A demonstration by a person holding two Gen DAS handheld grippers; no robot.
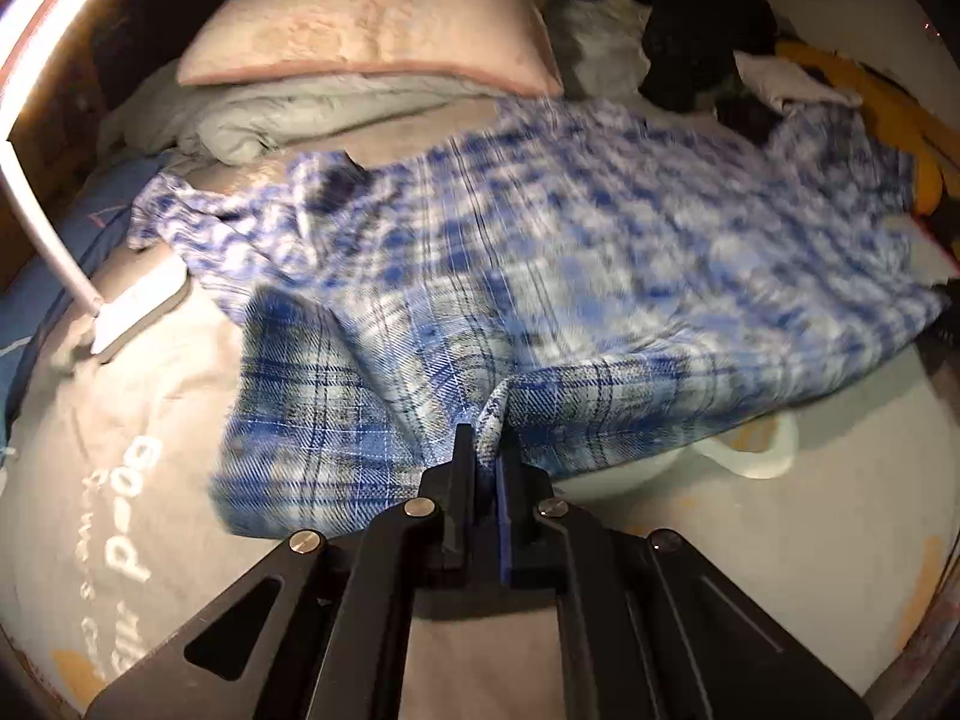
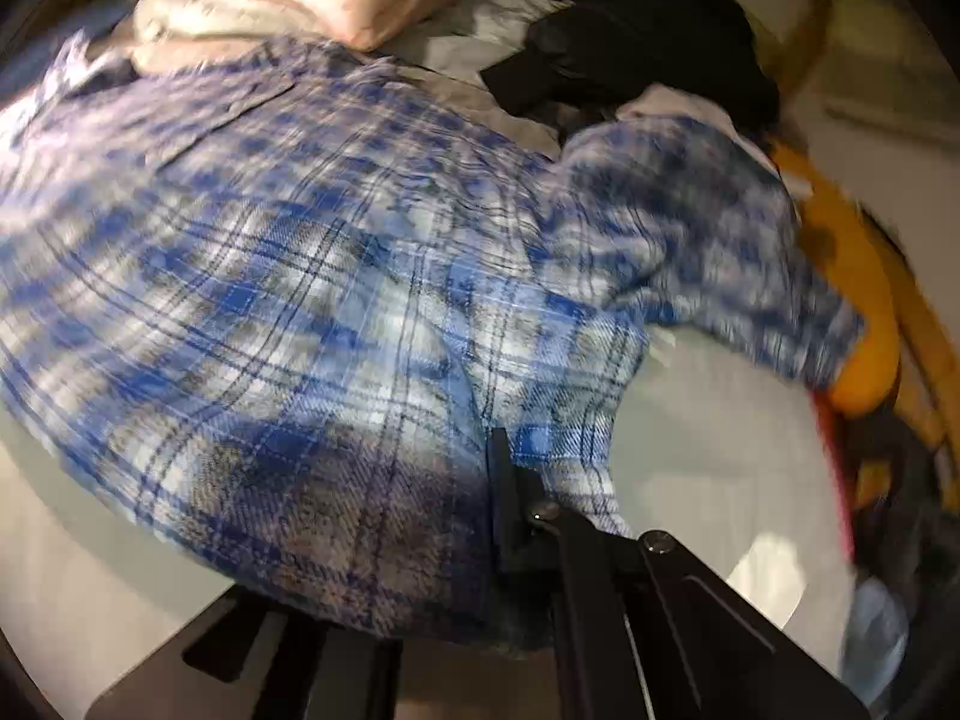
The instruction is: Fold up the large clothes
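Shirt (image 1: 540, 276), soft plaid flannel spread on the bed (image 1: 750, 540), looks light and floppy, best held by its near hem, where left gripper (image 1: 483, 462) and right gripper (image 2: 498, 456) jaws pinch it.

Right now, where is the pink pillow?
In the left wrist view the pink pillow lies at the bed's far end, atop a grey quilt, beyond the plaid shirt.
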